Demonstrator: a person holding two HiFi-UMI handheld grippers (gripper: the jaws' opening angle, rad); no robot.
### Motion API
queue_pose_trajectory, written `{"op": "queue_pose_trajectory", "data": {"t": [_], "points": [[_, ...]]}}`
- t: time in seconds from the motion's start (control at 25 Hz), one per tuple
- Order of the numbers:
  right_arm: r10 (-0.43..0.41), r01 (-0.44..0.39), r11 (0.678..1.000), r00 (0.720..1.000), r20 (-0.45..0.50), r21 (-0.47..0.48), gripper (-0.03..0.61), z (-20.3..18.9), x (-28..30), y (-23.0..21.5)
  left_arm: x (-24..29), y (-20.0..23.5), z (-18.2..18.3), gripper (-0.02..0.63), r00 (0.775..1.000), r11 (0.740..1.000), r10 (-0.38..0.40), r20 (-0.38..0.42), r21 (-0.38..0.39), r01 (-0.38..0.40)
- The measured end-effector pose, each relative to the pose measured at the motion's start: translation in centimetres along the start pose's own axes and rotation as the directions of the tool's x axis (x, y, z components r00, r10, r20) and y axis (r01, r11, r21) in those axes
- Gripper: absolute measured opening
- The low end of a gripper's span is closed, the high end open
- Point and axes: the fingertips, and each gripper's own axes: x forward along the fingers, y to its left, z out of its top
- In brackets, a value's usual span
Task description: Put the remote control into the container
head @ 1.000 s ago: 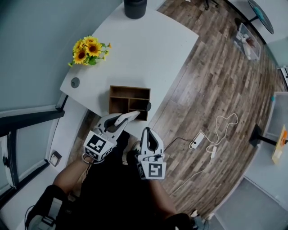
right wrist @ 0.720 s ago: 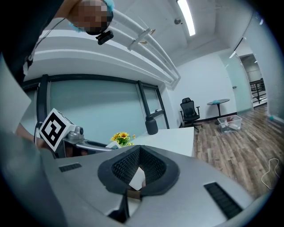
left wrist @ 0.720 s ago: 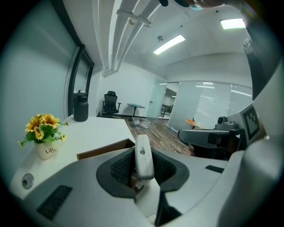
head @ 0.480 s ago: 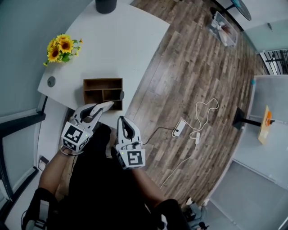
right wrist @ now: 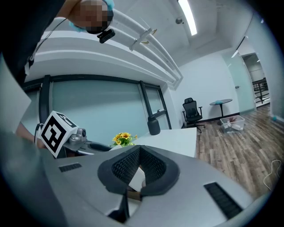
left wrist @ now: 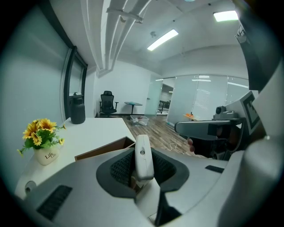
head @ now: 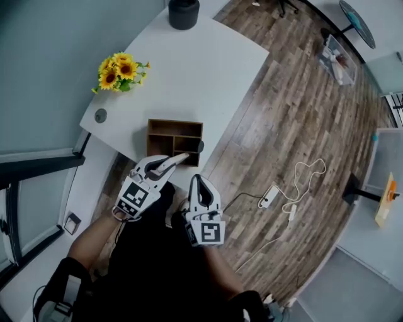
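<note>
Jaws of the left gripper (head: pixel 162 168) are closed on the remote control (left wrist: pixel 143 155), a slim white bar that stands on edge between the dark ribbed pads and juts forward past them. From the head view the remote control's free end reaches the near wall of the wooden container (head: pixel 176 122), which sits near the edge of the white table (head: pixel 208 69); whether the two touch cannot be told. The container is open-topped and split into compartments, and a small dark thing lies in its right-hand one. The right gripper (head: pixel 197 187) hangs just beside the left one, off the table and above the person's lap, its jaws brought together with nothing between them. Farther back on the table stand a pot of sunflowers (head: pixel 119 70) and, at the far end, a black cylinder (head: pixel 184 12). On the wooden floor (head: pixel 296 119) to the right lies a white power strip (head: pixel 271 197) with its cable in loops.
</note>
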Motion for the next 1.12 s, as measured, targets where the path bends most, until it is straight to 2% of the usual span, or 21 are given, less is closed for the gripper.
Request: {"op": "queue_pose_trajectory", "data": {"t": [0.4, 0.56, 0.76, 1.12], "points": [[0.0, 0.0, 1.0, 0.999, -0.035, 0.002, 0.005, -1.3, 0.5, -0.8, 0.9, 0.2, -0.7, 0.095, 1.0, 1.0, -0.004, -0.008, 0.003, 0.004], [-0.008, 0.008, 1.0, 1.0, -0.01, 0.023, 0.005, -1.1, 1.1, -0.9, 1.3, 0.0, -1.1, 0.095, 1.0, 1.0, -0.013, -0.024, 0.025, 0.014], [-0.004, 0.004, 1.0, 1.0, -0.025, 0.012, 0.005, -0.8, 1.9, -1.1, 1.9, 0.6, -1.6, 0.095, 0.999, 1.0, -0.024, -0.026, -0.013, 0.023], [-0.016, 0.016, 1.0, 0.999, -0.036, 0.012, 0.005, -1.3, 2.5, -1.3, 3.0, 0.6, -2.7, 0.095, 0.998, 0.999, -0.04, -0.048, -0.017, 0.04]]}}
